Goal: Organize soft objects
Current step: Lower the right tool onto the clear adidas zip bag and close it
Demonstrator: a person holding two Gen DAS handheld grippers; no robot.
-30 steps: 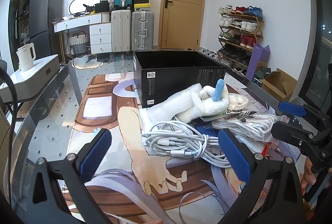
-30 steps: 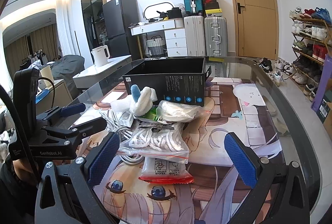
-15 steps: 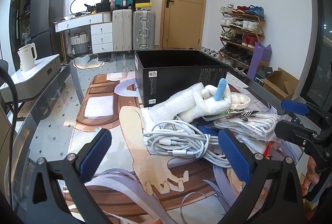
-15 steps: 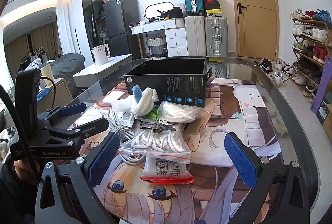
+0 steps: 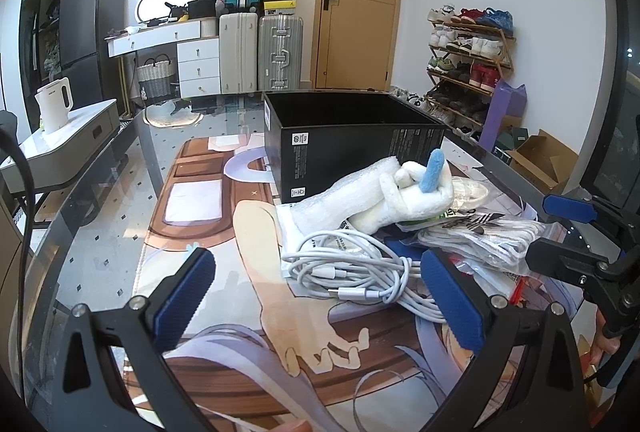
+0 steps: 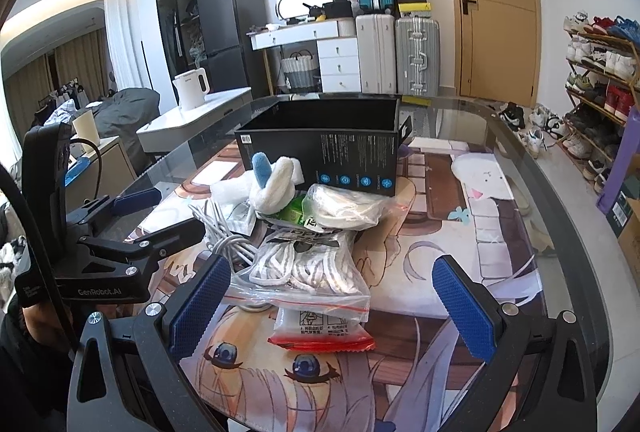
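Note:
A heap of soft things lies in front of an open black box point(image 5: 352, 136) point(image 6: 324, 148). It holds a white plush toy with a blue ear point(image 5: 416, 192) point(image 6: 276, 184), a bubble-wrap roll point(image 5: 344, 196), a coil of white cable point(image 5: 352, 268) point(image 6: 224, 228), a zip bag of white cord point(image 6: 316, 268) point(image 5: 488, 240), a clear bag of white stuff point(image 6: 344, 206) and a red-edged packet point(image 6: 320, 328). My left gripper point(image 5: 316, 300) is open and empty, just short of the cable. My right gripper point(image 6: 332, 304) is open and empty, its jaws either side of the zip bag and packet.
The heap sits on a printed mat point(image 5: 200, 216) on a glass table point(image 6: 520, 160). The left gripper's body point(image 6: 100, 244) shows at the left of the right wrist view; the right gripper's body point(image 5: 580, 256) at the right of the left wrist view. Suitcases and a shoe rack stand behind.
Both grippers have crept slightly closer to the heap. Nothing was taken hold of or moved.

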